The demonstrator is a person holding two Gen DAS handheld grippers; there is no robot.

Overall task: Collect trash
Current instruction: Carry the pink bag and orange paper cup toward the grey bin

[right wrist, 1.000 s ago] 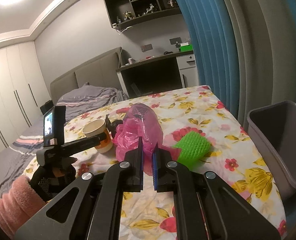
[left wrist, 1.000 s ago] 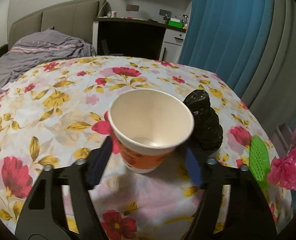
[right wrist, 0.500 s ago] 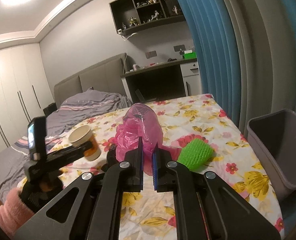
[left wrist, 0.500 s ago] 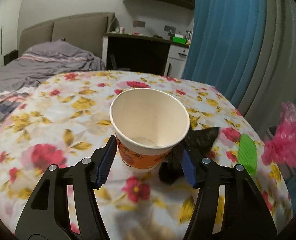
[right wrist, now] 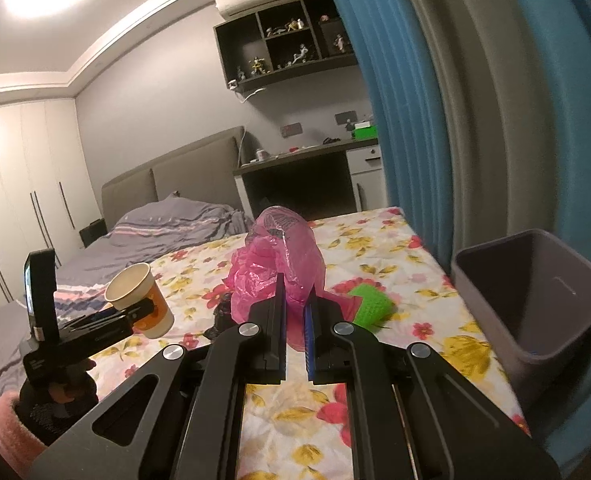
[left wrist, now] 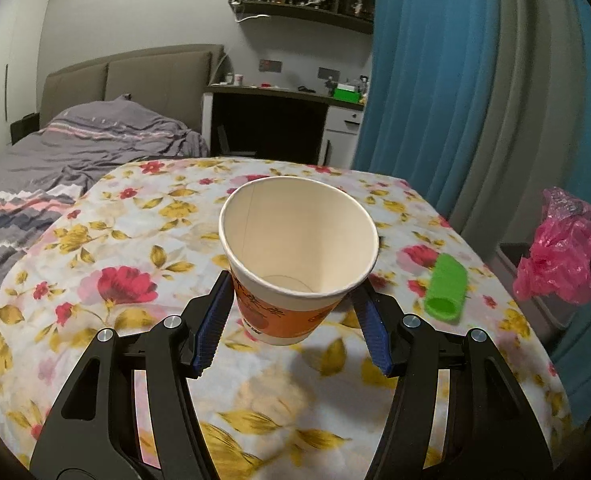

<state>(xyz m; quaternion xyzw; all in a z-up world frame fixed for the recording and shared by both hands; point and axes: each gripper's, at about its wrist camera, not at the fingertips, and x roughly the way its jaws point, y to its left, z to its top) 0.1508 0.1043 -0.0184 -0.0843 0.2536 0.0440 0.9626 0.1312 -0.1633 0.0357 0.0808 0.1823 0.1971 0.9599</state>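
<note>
Between the blue pads of the left claw (left wrist: 295,320) a paper cup (left wrist: 297,256) is gripped by its orange lower wall, tilted toward the camera, lifted clear of the flowered cloth; nothing shows inside it. In the right wrist view the same cup (right wrist: 141,300) hangs left of the pink bag. The right claw (right wrist: 295,320) is clenched on that pink plastic bag (right wrist: 283,264), whose crumpled bulk rises above the pads. Just right of the bag lies a green bristly piece (right wrist: 371,306); to its lower left a black crumpled bag (right wrist: 221,318) rests on the cloth. Further right of the pink bag, off the desk's (right wrist: 375,248) edge, stands a grey bin (right wrist: 535,320), its inside dark. Behind are a bed (right wrist: 163,236) with grey covers, a dark shelf (right wrist: 287,52) of figurines and a blue curtain (right wrist: 407,100).
</note>
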